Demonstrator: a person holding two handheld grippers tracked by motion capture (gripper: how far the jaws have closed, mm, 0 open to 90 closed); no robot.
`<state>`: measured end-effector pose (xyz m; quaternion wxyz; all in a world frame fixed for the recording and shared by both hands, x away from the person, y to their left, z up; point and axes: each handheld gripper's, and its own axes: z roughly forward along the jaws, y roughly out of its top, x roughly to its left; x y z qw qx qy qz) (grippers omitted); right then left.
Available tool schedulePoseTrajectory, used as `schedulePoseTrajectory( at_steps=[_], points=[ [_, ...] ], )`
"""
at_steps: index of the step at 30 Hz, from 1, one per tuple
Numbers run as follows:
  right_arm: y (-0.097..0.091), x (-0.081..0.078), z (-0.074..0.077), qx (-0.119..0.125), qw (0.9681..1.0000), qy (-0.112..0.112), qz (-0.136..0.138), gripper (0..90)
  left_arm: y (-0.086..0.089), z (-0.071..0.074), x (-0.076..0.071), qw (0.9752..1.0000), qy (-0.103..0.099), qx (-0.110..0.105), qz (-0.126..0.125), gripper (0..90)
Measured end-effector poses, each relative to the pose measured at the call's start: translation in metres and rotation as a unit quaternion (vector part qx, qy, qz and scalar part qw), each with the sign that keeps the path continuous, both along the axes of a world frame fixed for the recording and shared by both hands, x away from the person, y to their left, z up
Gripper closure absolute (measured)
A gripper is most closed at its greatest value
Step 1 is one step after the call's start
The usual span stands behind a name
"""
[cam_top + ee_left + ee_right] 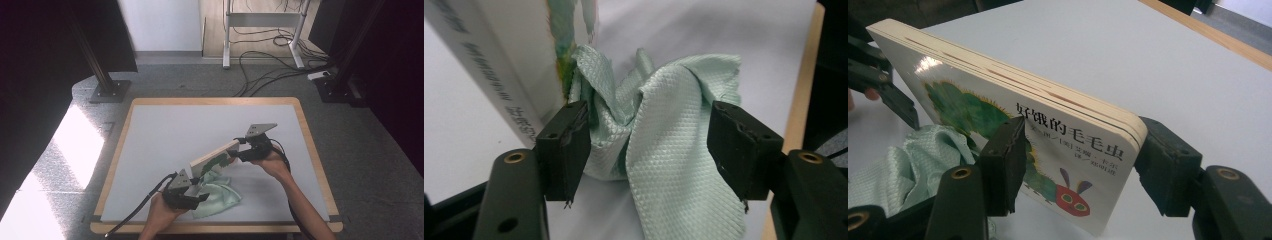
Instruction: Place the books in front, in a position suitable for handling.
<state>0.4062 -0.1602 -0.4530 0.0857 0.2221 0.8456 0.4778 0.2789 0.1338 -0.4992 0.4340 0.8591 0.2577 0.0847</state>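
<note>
Mint cloth (664, 145) sits between spread left gripper (649, 150) jaws; right gripper (1080, 165) pinches the book (1013, 115) (corner-only, could twist out).

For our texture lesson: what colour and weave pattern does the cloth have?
Pale mint green with a fine diamond weave; the cloth shows best in the left gripper view.

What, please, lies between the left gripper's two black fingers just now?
A bunched fold of the pale green woven cloth, seen in the left gripper view; the fingers stand beside it, not clamping.
</note>
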Motion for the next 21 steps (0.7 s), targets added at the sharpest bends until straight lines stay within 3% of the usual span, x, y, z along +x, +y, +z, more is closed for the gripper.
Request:
schedulePoseTrajectory(
  at_steps=[4, 6, 7, 8, 10, 17, 21],
  points=[
    [0.000, 0.000, 0.000, 0.002, 1.0000, -0.002, 0.000, 39.0, -0.004, -0.007, 0.002, 1.0000, 0.000, 0.008, 0.004, 38.6],
    [0.000, 0.000, -0.001, 0.004, 1.0000, -0.001, -0.001, 38.9, -0.009, -0.015, 0.003, 0.9994, -0.004, 0.032, 0.008, 44.6],
    [0.000, 0.000, -0.001, 0.004, 1.0000, -0.001, -0.001, 38.9, -0.009, -0.015, 0.003, 0.9994, -0.004, 0.032, 0.008, 49.2],
    [0.000, -0.001, -0.001, 0.004, 1.0000, -0.001, -0.001, 39.0, -0.012, -0.020, 0.003, 0.9986, -0.007, 0.051, 0.012, 53.0],
    [0.000, -0.001, -0.001, 0.002, 1.0000, -0.002, -0.001, 39.0, -0.013, -0.024, 0.004, 0.9982, -0.006, 0.058, 0.010, 59.4],
    [0.000, -0.001, -0.001, 0.003, 1.0000, -0.004, -0.002, 39.0, -0.010, -0.023, 0.003, 0.9981, -0.011, 0.061, 0.002, 81.0],
    [-0.001, -0.001, -0.001, 0.003, 1.0000, -0.002, -0.002, 39.0, 0.000, -0.017, 0.002, 0.9984, -0.006, 0.055, 0.011, 83.3]
  ],
)
